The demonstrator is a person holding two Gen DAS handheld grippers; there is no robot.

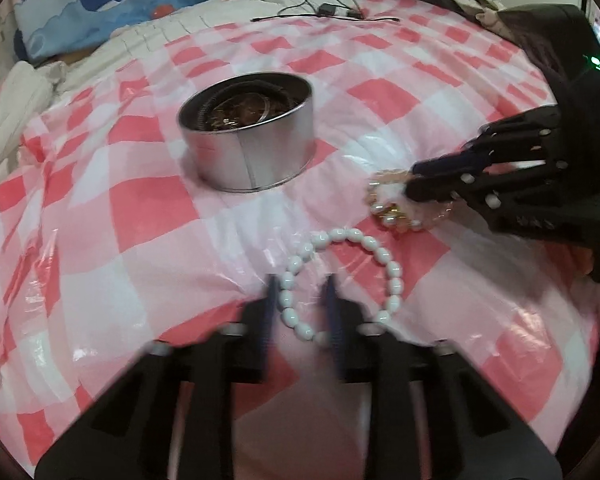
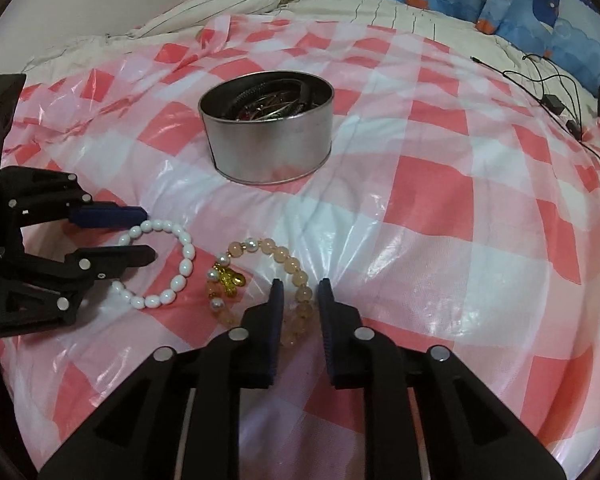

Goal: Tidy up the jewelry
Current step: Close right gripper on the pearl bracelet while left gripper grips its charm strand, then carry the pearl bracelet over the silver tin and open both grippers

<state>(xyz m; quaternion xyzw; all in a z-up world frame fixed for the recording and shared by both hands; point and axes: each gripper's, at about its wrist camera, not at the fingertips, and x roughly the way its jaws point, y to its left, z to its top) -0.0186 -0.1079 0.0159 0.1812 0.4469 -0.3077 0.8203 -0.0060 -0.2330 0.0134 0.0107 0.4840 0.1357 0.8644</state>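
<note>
Left wrist view blurs its own fingers (image 1: 269,312) (white bracelet (image 1: 384,256) between).

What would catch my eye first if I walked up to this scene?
Probably the round metal tin in the middle of the pink checked sheet, already holding jewelry. Nearer the cameras lie two bracelets side by side: a white bead bracelet, with the left gripper straddling its near side, and a peach bead bracelet with a gold charm, with the right gripper astride its near beads.
</note>
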